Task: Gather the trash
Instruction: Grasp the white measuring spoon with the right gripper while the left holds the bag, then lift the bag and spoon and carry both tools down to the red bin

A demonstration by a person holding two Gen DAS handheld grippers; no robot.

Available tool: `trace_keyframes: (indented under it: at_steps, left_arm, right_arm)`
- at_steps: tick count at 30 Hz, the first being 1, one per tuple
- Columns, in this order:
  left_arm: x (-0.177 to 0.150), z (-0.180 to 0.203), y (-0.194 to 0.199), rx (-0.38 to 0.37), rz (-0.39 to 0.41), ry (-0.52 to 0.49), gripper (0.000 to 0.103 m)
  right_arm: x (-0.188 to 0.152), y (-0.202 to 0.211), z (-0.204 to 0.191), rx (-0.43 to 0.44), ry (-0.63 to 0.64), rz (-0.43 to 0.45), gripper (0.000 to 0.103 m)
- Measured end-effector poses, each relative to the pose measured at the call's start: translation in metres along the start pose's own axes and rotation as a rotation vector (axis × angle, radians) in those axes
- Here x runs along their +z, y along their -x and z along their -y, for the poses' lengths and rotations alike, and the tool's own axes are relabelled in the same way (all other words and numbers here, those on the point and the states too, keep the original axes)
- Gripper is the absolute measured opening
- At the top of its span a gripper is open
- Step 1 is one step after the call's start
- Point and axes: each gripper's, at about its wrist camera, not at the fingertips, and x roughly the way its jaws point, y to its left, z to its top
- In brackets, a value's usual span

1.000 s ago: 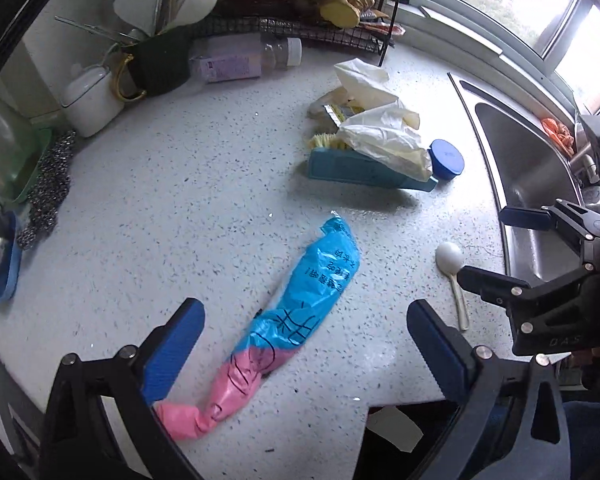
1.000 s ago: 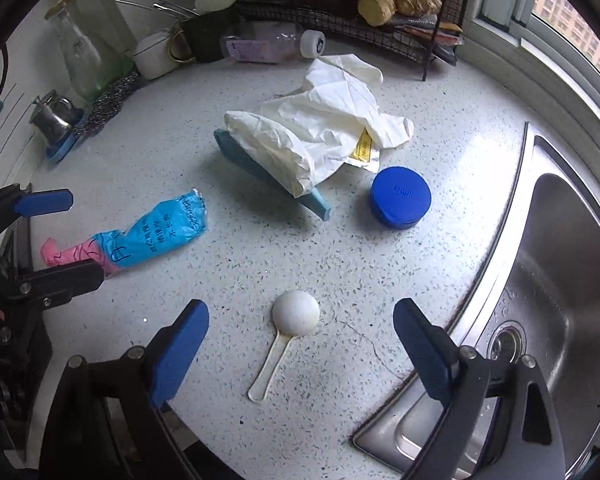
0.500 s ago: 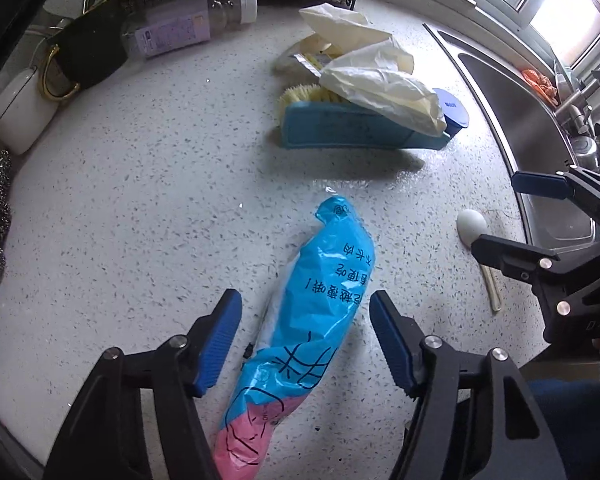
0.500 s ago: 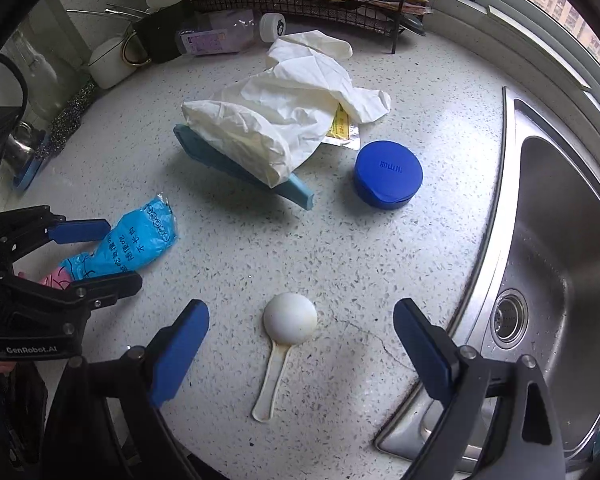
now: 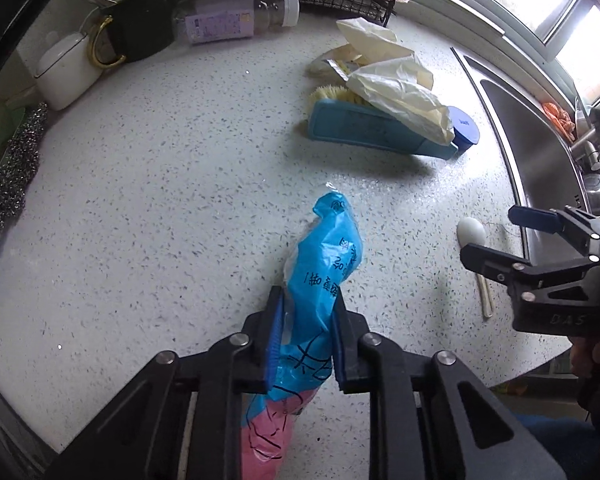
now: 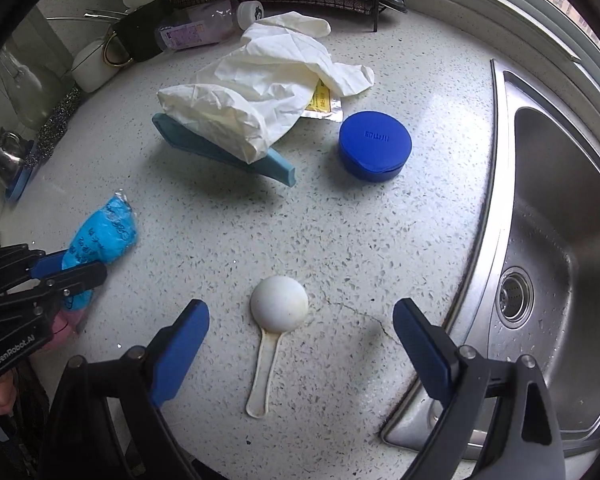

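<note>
Between the blue pads of the left gripper, a crumpled blue and pink plastic wrapper lies on the speckled countertop; the jaws are closing and already squeeze its middle, so the blue end sticks out ahead of the fingertips and the pink end trails back under the gripper body. Ahead of that gripper and a little to its right sits a light-blue scrub brush with a cream rubber glove draped over it, and just beyond the brush's far end a round blue lid. Further ahead, against the wall, a clear bottle with a purple label lies on its side beside a dark mug with a gold handle. The right gripper hangs wide over the counter, its jaws narrowing slightly with nothing pressed between them; a white plastic spoon lies bowl-down between its two fingers, touching neither. To that gripper's right is the steel sink, and to its left the left gripper shows with the wrapper pinched in it. A small yellow sachet peeks out from under the glove, ahead of the right gripper.
</note>
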Motion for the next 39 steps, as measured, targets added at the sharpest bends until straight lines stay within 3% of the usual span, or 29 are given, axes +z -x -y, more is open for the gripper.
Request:
trace_keyframes:
  at_steps: [6,10,13,24,39]
  left_arm:
    - [-0.013,-0.001,0.021,0.005,0.031,0.036,0.018]
    - [-0.025,-0.003,0.026,0.012,0.03,0.069,0.018]
    - [-0.034,-0.003,0.026,0.026,0.027,0.086,0.018]
    - [-0.051,0.023,0.051,0.076,0.072,0.232,0.018]
    - [-0.099,0.096,0.089,0.242,0.122,0.518,0.018]
  right_arm:
    - [-0.003,-0.008,-0.01,-0.036,0.045,0.026,0.079]
    - [-0.007,-0.002,-0.021,-0.037,0.12,0.054,0.047]
    - [-0.011,0.001,-0.031,-0.019,0.172,0.07,0.029]
    - [-0.014,0.017,-0.01,0.112,0.256,0.078,0.028]
    - [-0.025,0.076,-0.001,0.327,0.577,0.124,0.028]
